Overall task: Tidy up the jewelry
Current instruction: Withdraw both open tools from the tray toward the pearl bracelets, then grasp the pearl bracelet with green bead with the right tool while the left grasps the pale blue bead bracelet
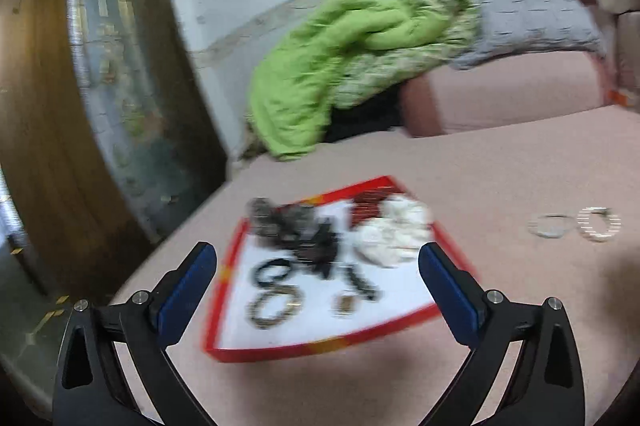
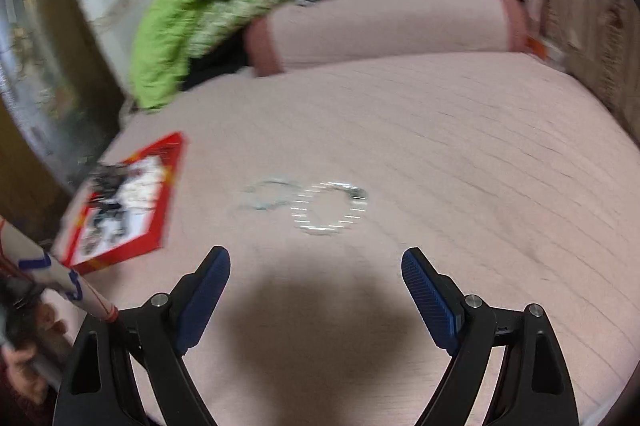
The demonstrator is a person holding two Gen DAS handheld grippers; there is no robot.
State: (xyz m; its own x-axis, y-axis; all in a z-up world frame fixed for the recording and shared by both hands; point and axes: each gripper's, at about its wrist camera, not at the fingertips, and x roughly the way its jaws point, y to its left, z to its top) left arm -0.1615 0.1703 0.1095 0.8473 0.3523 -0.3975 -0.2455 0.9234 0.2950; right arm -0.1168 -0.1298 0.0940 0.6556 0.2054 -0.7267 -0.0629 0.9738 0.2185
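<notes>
While both tongs [image 2: 316, 268] gape empty, bracelets [image 2: 328, 208] lie just ahead.

The pink quilted bed [image 2: 440, 146] lies broad and bare to the right of two silvery bracelets [image 2: 320, 206], giving open passage. Left, a red-rimmed shallow tray [image 1: 224, 290] heaped with dark and white jewellery blocks the way. Behind, a crumpled green blanket [image 1: 320, 66] and pink bolster [image 2: 380, 22] close the far side.
</notes>
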